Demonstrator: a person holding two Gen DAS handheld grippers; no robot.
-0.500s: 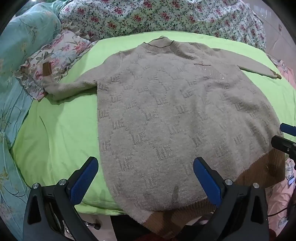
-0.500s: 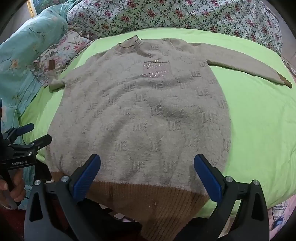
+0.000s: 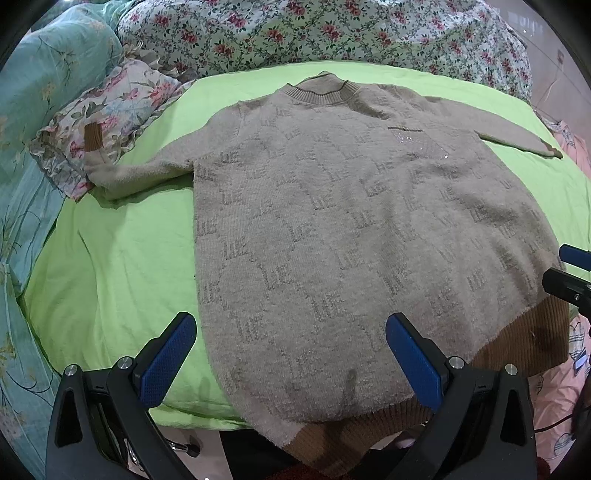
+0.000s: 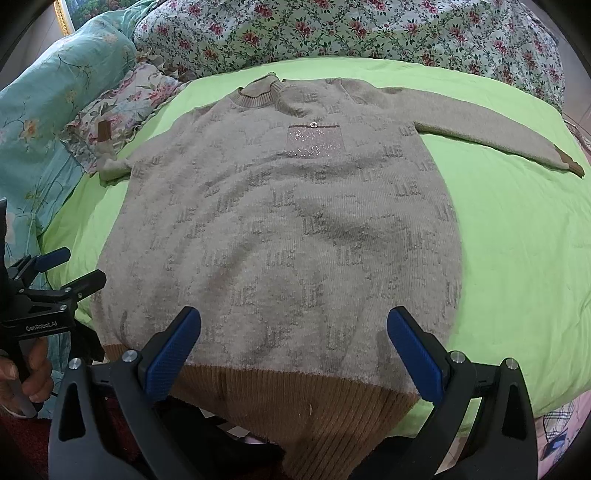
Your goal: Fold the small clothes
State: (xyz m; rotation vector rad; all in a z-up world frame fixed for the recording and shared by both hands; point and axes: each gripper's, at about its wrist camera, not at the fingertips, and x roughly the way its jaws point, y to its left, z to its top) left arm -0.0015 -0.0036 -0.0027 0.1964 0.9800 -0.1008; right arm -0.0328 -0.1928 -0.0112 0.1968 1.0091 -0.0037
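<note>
A beige knit sweater [image 3: 351, 221] with a grey letter pattern lies flat, front up, on a lime-green sheet [image 3: 110, 266]. It also shows in the right wrist view [image 4: 280, 236], with a sparkly chest pocket [image 4: 314, 142] and a brown ribbed hem [image 4: 303, 398] hanging over the near edge. Both sleeves are spread out sideways. My left gripper [image 3: 291, 354] is open and empty, above the sweater's lower left part. My right gripper [image 4: 293, 350] is open and empty, just above the hem. Each gripper shows at the edge of the other's view [image 4: 59, 269] [image 3: 569, 273].
A floral quilt [image 3: 332, 33] lies bunched along the far side. A teal cover [image 3: 40, 110] and a small floral pillow [image 3: 110, 122] lie at the left, under the left cuff [image 3: 93, 136]. Pink fabric [image 3: 561, 402] lies at the lower right.
Both grippers have barely shifted. The sweater lies as before.
</note>
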